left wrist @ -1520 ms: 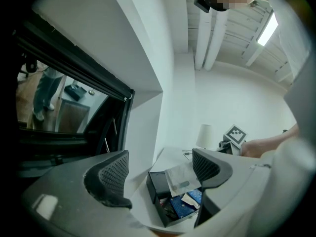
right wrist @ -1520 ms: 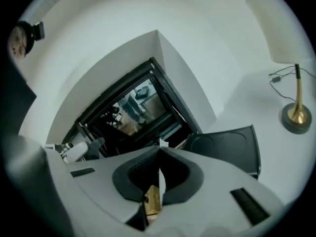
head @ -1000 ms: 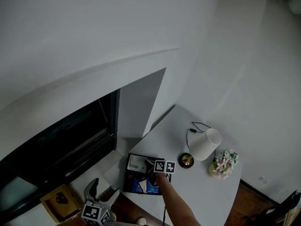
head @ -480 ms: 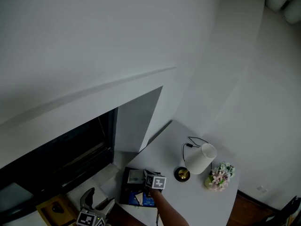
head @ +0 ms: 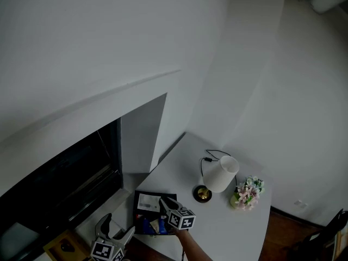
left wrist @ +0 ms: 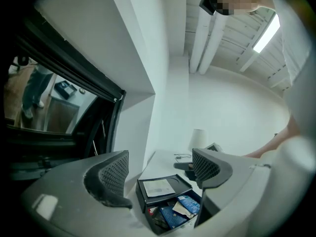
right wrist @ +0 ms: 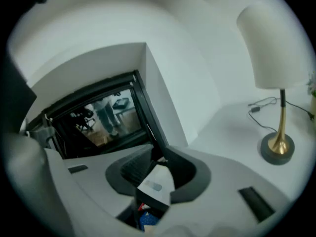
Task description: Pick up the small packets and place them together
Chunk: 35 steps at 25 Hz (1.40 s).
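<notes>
A black tray [head: 137, 210] sits at the near left of the white table and holds several small packets [head: 153, 225], blue, red and tan, plus a white card [head: 148, 202] in its far section. My right gripper [head: 163, 203] hovers over the tray's near right side. Its jaws have just been opening and stand a little apart. In the right gripper view [right wrist: 159, 161] the white card [right wrist: 157, 184] shows through the gap, with no pad pressing on it. My left gripper [head: 116, 227] is open and empty, short of the tray [left wrist: 140, 194], with the blue packets [left wrist: 181, 209] ahead of it.
A white-shaded lamp [head: 220, 173] on a brass base [head: 202, 193] stands behind the tray, its cable [head: 209, 155] trailing to the wall. A small bunch of flowers [head: 247, 192] sits at the right. A dark window recess [head: 65, 184] lies to the left, with a wooden box [head: 57, 248] below.
My right gripper has lifted and drawn back toward me from the middle of the tray. The head view has swung, so everything sits further left. The left gripper has shifted slightly.
</notes>
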{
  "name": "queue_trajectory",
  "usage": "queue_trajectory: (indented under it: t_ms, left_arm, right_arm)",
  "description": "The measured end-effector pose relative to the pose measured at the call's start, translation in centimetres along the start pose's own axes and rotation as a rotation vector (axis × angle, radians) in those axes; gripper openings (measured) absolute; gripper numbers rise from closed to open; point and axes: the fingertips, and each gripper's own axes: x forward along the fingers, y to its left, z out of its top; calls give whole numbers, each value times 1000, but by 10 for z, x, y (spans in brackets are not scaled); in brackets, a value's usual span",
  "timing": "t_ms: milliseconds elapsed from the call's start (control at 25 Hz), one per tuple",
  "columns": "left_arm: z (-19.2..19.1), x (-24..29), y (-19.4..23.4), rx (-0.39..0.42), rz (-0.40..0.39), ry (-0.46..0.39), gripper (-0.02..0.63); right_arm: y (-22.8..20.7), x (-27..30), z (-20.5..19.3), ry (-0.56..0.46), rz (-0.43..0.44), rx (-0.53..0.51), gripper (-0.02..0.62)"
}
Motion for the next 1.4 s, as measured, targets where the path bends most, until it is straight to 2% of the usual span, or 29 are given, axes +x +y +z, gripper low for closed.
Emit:
queue_trajectory:
  t_ms: [40, 80, 160, 320, 440, 520, 680, 800, 960, 1040, 1160, 1280, 1400]
  left_arm:
    - [0, 1, 0, 3, 0, 2, 391]
    - [1, 2, 0, 3, 1, 1, 391]
    - [3, 4, -1, 8, 1, -7, 391]
    - [5, 4, -3, 38, -3, -20, 402]
    - [2, 8, -5, 48, -13, -15, 414]
    - [0, 11, -8, 47, -23, -6, 414]
    - [-5, 15, -15, 71, -43, 16, 411]
    - [-3, 15, -15, 54, -38, -4, 411]
    - [-4, 14, -13, 47, -20, -1, 411]
    - [-7, 11, -11, 43, -13, 7, 411]
    - [-10, 7, -9, 42, -4, 18, 411]
    - [-12, 6, -7, 38, 5, 23, 411]
    - [-12, 2, -4, 32, 13, 24, 411]
  right_arm:
    - [10, -13, 14, -62, 42, -28, 206]
    - [20, -27, 28, -115, 79, -60, 302]
    - [33, -62, 54, -213, 95, -133, 302]
    - [47, -127, 80, -344, -4, -294, 302]
    - [52, -148, 72, -333, -66, -382, 302]
    - [50, -152, 60, -289, -90, -387, 301]
    - [52, -151, 42, -241, -40, -349, 293]
    - [48, -140, 20, -116, -18, -379, 258]
    - [28, -114, -48, 228, -28, -401, 258]
    - [22, -100, -83, 364, -37, -393, 258]
    - [12, -73, -122, 450, -54, -418, 258]
    - [4, -52, -141, 509, -102, -481, 267]
    - [-4, -40, -164, 624, -151, -546, 268]
